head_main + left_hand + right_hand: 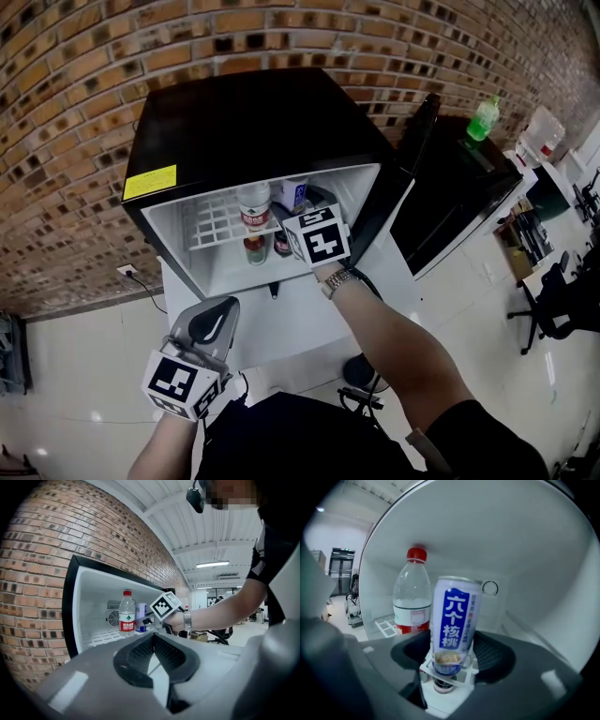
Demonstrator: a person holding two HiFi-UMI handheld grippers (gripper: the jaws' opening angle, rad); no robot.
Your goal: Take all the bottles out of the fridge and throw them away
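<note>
My left claw [217,314] hangs low outside the fridge [253,122], close to my body, jaws together on nothing; on the wire shelf [214,225] stands the red-capped water bottle [254,208]; my right arm stretches inside, right claw [452,651] spread apart around a blue-and-white can [453,616] beside that bottle.

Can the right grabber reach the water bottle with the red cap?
Probably yes. The right gripper is inside the open fridge, jaws apart around the blue can; the water bottle stands just left of it, unblocked.
</note>
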